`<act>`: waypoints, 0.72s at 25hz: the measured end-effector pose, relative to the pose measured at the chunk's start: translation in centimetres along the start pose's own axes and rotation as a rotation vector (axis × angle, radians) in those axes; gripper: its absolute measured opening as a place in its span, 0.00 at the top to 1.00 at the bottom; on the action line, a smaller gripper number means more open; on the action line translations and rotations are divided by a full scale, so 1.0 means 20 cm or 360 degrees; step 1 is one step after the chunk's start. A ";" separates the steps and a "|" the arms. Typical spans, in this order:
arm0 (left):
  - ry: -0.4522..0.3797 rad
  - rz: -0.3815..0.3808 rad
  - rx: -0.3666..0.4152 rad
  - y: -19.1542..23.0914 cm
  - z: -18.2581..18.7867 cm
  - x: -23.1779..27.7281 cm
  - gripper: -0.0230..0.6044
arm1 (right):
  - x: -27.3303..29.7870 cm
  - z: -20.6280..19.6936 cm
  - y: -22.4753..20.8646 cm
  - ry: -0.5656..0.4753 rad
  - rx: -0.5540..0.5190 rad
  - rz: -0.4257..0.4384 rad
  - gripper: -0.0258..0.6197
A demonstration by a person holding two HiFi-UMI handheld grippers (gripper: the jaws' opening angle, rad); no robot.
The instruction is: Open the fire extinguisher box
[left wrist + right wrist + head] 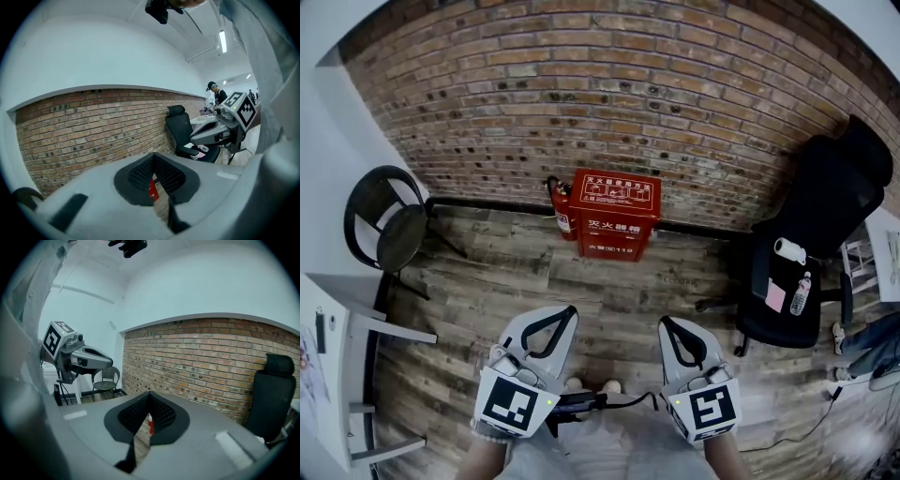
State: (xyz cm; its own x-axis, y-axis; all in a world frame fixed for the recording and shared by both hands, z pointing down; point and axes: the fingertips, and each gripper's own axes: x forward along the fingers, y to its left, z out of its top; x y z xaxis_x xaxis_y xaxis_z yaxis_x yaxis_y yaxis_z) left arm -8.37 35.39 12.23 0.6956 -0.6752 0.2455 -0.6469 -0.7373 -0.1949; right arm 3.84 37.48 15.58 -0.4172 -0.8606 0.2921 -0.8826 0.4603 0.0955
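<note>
The red fire extinguisher box (614, 214) stands shut on the wooden floor against the brick wall, with white print on its lid and front. A red extinguisher (562, 210) stands at its left side. Both grippers are held low near my body, well short of the box. My left gripper (569, 312) is shut with nothing in it, and so is my right gripper (667, 322). In the left gripper view a sliver of the red box (152, 189) shows through the slit between the closed jaws. In the right gripper view the box (151, 426) shows the same way.
A black office chair (811, 244) with a white roll and a bottle on its seat stands at the right. A black round-backed chair (386, 223) and a white table (328, 375) are at the left. A person's legs (862, 345) show at the far right.
</note>
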 end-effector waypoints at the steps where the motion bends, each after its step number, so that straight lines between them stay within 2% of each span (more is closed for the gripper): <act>1: -0.0009 0.0014 -0.0028 0.00 0.00 0.00 0.97 | 0.00 0.00 0.00 -0.0007 0.0000 0.0010 0.95; 4: -0.0028 0.0054 -0.0067 -0.02 0.01 0.00 0.97 | -0.02 -0.03 0.00 0.0004 -0.0033 0.0050 0.95; 9: -0.0036 0.0092 -0.0004 -0.09 0.04 0.00 0.97 | -0.07 -0.03 0.00 -0.0037 -0.0110 0.0081 0.95; 18: -0.0042 0.0145 0.0017 -0.16 0.04 -0.04 0.97 | -0.12 -0.02 -0.01 -0.0105 -0.0140 0.0102 0.95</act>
State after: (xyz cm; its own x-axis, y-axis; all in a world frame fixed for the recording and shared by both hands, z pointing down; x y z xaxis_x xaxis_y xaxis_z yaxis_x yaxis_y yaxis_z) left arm -6.54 38.27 11.83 0.6424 -0.7395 0.2010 -0.7043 -0.6731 -0.2255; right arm 5.10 39.62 15.25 -0.4882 -0.8398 0.2375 -0.8324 0.5298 0.1623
